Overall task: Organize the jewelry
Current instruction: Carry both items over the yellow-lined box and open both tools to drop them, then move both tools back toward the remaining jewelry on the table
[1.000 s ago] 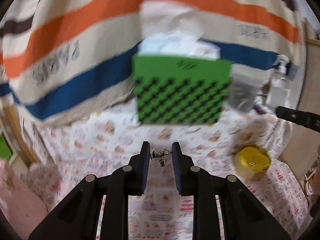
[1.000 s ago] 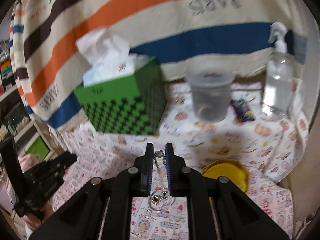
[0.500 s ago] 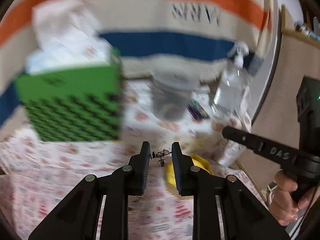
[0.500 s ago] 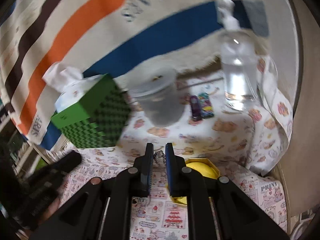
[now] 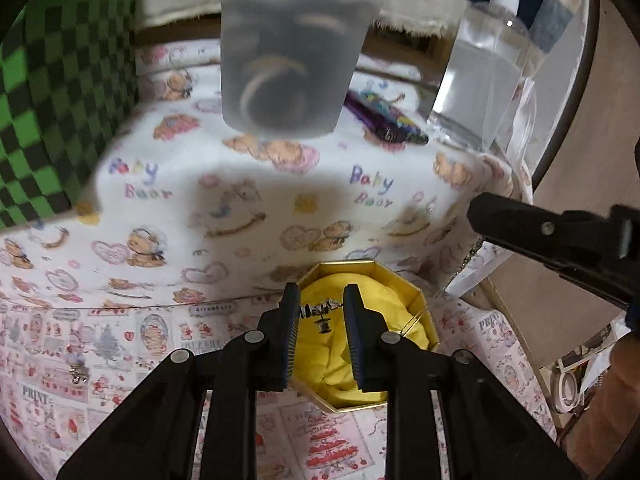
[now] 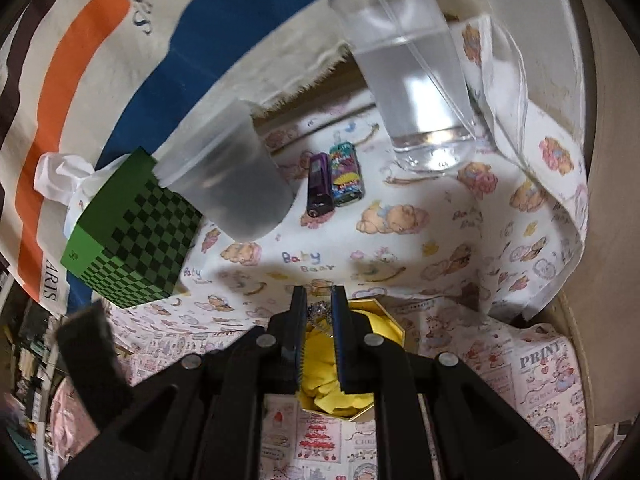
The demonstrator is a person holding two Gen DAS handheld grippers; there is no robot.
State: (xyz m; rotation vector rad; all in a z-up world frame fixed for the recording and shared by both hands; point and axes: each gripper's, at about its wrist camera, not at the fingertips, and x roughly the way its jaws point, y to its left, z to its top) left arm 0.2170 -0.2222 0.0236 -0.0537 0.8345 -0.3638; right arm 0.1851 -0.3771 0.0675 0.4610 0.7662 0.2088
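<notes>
My left gripper [image 5: 321, 307] is shut on a small silver earring [image 5: 320, 312] and holds it above an octagonal gold box [image 5: 425, 312] lined with yellow cloth. My right gripper [image 6: 319, 309] is shut on a silver chain piece [image 6: 318, 312] and hovers over the same gold box [image 6: 390, 320]. The right gripper's finger [image 5: 540, 232] shows at the right of the left wrist view. Another small silver piece [image 5: 78, 374] lies on the printed cloth at the left.
A frosted plastic cup [image 5: 292, 48] stands behind the box, a green checkered tissue box [image 6: 132, 232] to the left, and a clear spray bottle [image 6: 416, 76] to the right. Two small dark cases [image 6: 336, 178] lie between cup and bottle. The table edge drops off on the right.
Both grippers swung right and down from facing the tissue box to hover over the gold box. Each kept its hold on its jewelry piece.
</notes>
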